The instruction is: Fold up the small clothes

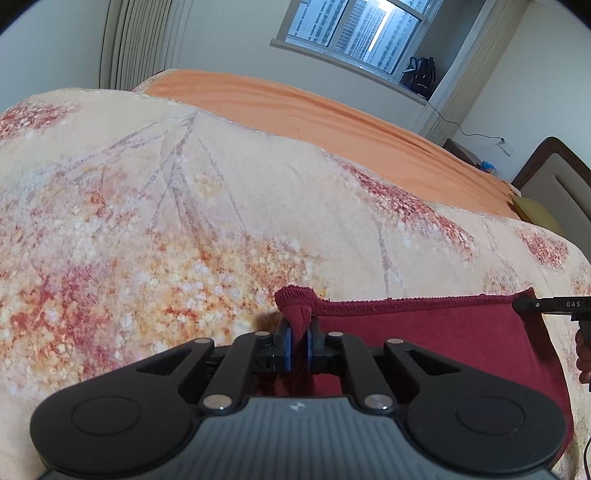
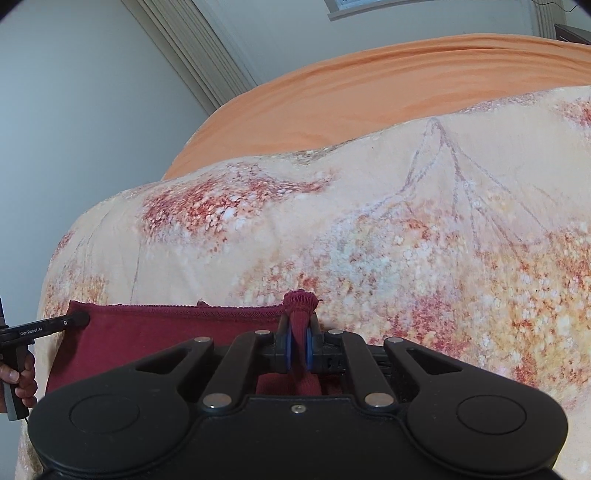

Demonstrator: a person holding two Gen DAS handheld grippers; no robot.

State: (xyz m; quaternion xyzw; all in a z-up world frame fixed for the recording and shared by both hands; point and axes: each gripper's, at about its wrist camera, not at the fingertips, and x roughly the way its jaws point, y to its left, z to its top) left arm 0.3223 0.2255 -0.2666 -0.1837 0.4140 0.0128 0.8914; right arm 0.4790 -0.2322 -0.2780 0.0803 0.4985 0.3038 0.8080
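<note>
A dark red garment [image 1: 424, 332] lies stretched over the floral blanket [image 1: 184, 221], its stitched hem straight across. My left gripper [image 1: 300, 332] is shut on the garment's left corner, and a bunch of red cloth pokes up between the blue pads. In the right wrist view my right gripper [image 2: 300, 332] is shut on the opposite corner of the same garment [image 2: 166, 336]. Each view catches the other gripper at its edge: the right one [image 1: 532, 305] at the far right, the left one [image 2: 74, 319] at the far left, held by a hand [image 2: 22, 380].
The floral blanket [image 2: 406, 240] covers the near part of a bed; an orange sheet [image 1: 314, 122] lies beyond it. A window [image 1: 354, 33], a dark backpack [image 1: 421, 75] on the sill, a headboard [image 1: 554, 177] and a yellow pillow [image 1: 532, 210] are at the back right.
</note>
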